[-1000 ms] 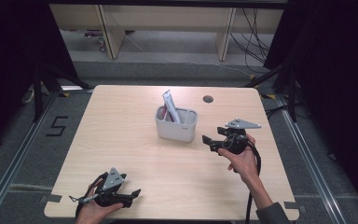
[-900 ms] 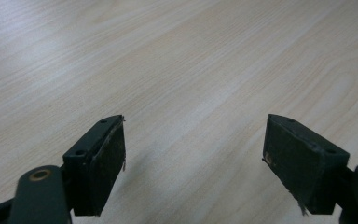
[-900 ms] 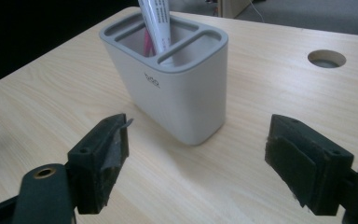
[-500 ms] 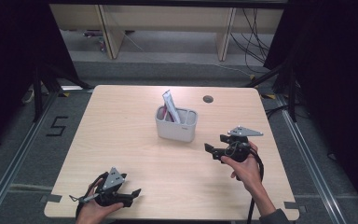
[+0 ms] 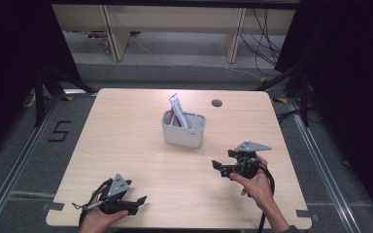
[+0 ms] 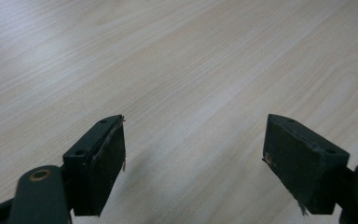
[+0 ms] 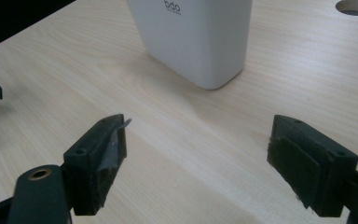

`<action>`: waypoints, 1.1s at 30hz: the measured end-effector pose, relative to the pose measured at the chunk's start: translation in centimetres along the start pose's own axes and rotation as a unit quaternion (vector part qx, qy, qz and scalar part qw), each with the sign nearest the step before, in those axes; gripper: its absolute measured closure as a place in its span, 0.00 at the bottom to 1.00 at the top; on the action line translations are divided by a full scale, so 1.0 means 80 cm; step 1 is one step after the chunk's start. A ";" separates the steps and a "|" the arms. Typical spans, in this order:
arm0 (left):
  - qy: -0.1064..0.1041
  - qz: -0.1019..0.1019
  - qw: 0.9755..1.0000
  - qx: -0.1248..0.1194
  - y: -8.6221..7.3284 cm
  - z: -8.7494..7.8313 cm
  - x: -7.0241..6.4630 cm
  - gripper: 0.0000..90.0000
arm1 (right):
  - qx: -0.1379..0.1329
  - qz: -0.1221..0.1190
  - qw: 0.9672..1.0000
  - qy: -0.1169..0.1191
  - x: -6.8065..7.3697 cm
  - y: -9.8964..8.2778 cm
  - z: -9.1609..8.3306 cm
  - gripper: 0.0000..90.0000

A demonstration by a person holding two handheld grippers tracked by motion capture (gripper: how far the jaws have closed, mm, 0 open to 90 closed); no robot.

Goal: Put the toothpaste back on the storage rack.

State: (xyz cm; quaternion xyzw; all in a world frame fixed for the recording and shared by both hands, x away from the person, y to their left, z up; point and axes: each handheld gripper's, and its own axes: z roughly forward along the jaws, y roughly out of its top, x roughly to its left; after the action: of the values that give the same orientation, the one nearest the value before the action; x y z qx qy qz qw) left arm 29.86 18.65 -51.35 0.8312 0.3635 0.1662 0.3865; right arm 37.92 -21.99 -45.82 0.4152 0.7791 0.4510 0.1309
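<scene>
Only one white holder [image 5: 184, 130] and two empty grippers.

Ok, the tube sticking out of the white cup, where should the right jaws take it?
Grip the tube on its flat top end, coming from above. That end leans up clear of the white cup rim; the walls hide the rest. Both jaws stand open.

The desk [image 5: 141, 145] is pale wood-grain laminate, smooth with a soft sheen. The holder [image 5: 183, 129] on it looks like white matt plastic, smooth-walled, and the packet [image 5: 178, 109] standing in it seems glossy paper or foil. Each hand-held gripper, left [image 6: 193, 158] and right [image 7: 196, 158], has matt black plastic jaws with worn, rough rubbery pads [image 6: 114, 154] frayed at the edges.
</scene>
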 end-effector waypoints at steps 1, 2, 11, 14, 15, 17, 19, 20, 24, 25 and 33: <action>-0.001 -0.011 1.000 -0.011 0.000 0.003 -0.002 0.23 | 0.000 0.000 1.000 0.000 0.000 0.000 0.000 0.23; -0.004 -0.001 1.000 -0.007 0.000 0.003 -0.003 0.23 | 0.006 -0.005 1.000 0.002 0.002 -0.003 -0.001 0.23; -0.005 -0.002 1.000 -0.009 -0.002 0.000 -0.002 0.23 | 0.014 -0.005 1.000 0.000 0.011 -0.019 -0.013 0.21; -0.006 -0.002 1.000 -0.010 -0.001 0.001 -0.004 0.23 | 0.022 -0.004 1.000 -0.004 0.012 -0.028 -0.018 0.21; -0.006 -0.002 1.000 -0.010 -0.001 0.001 -0.004 0.23 | 0.022 -0.004 1.000 -0.004 0.012 -0.028 -0.018 0.21; -0.006 -0.004 1.000 -0.010 -0.001 0.003 -0.005 0.23 | 0.031 0.010 0.999 0.010 0.014 -0.036 -0.020 0.21; -0.003 0.004 1.000 -0.004 -0.001 0.002 -0.003 0.23 | 0.030 0.013 0.999 0.009 0.015 -0.039 -0.021 0.21; -0.002 0.004 1.000 -0.005 -0.001 0.002 -0.003 0.23 | 0.033 0.013 0.999 0.014 0.014 -0.041 -0.022 0.21; -0.003 -0.002 1.000 -0.007 -0.001 0.001 -0.002 0.22 | 0.036 0.010 0.999 0.004 0.015 -0.051 -0.026 0.19; -0.003 -0.002 1.000 -0.007 -0.001 0.001 -0.002 0.22 | 0.036 0.010 0.999 0.004 0.015 -0.051 -0.026 0.19; -0.008 -0.010 1.000 -0.014 -0.001 0.003 -0.003 0.21 | 0.042 0.001 0.999 0.004 0.018 -0.068 -0.031 0.19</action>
State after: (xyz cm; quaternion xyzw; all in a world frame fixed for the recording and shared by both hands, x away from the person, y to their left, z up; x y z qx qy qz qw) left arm 29.74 18.39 -51.56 0.8231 0.3668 0.1609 0.4026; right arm 32.70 -23.71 -48.56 0.4191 0.7978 0.4194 0.1096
